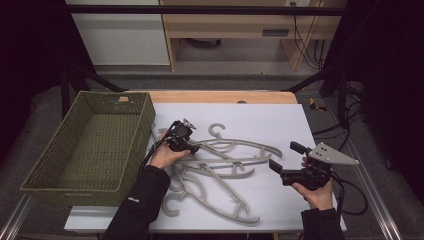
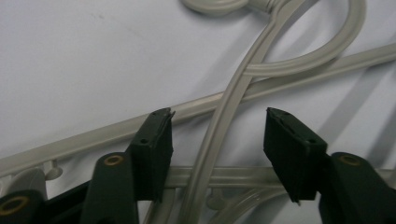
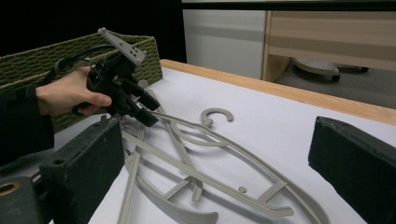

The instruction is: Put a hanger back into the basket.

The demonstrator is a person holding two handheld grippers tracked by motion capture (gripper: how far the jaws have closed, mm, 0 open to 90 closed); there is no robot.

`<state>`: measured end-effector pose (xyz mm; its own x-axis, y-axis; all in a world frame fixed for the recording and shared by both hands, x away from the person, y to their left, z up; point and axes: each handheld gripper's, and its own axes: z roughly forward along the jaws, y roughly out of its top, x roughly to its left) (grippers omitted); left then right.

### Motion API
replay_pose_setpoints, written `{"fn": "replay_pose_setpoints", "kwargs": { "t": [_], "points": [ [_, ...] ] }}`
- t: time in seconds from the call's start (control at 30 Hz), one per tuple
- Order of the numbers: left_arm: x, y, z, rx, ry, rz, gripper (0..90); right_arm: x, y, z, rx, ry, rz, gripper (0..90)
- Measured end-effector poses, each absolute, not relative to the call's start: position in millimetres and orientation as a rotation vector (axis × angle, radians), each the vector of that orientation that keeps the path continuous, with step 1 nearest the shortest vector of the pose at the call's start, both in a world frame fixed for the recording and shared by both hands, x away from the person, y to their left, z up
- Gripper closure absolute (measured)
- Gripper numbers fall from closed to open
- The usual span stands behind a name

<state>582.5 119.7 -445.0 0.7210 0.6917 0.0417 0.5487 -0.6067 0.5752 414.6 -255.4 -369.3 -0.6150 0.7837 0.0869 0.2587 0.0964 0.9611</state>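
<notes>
The high view took in the woven basket (image 1: 90, 145) left of the hangers (image 1: 220, 165) piled on the white table (image 1: 280, 125); the left gripper view showed one hanger arm (image 2: 212, 144) between unclenched jaws. The left gripper (image 1: 192, 148) tilted down onto the pile; the right gripper (image 1: 280, 159) hovered released, well apart

The hangers (image 1: 220, 165) at the frame's centre look like smooth moulded plastic, pale grey with a faint sheen. At left, the basket (image 1: 75, 175) is coarse woven fibre, olive green and matt. The table sheet (image 1: 280, 120) seems matt white paper or board, with bare wood (image 1: 225, 96) along its upper edge. The left gripper (image 2: 217, 135) has matt black plastic jaws with brass-coloured rivets
</notes>
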Motion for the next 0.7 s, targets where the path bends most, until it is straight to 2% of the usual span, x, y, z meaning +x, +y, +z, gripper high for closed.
{"fn": "replay_pose_setpoints", "kwargs": {
  "t": [0.37, 0.7],
  "points": [
    [582.5, 117.8, -446.8, 2.436, 0.969, 0.361, 68.7, 415.2, -254.8, -369.9, 1.019, 1.934, 1.541, 3.9],
    [575.6, 112.8, -442.3, 2.485, 0.926, 0.340, 73.9, 415.6, -254.4, -370.3, 1.022, 1.936, 1.535, 3.9]
  ]
}}
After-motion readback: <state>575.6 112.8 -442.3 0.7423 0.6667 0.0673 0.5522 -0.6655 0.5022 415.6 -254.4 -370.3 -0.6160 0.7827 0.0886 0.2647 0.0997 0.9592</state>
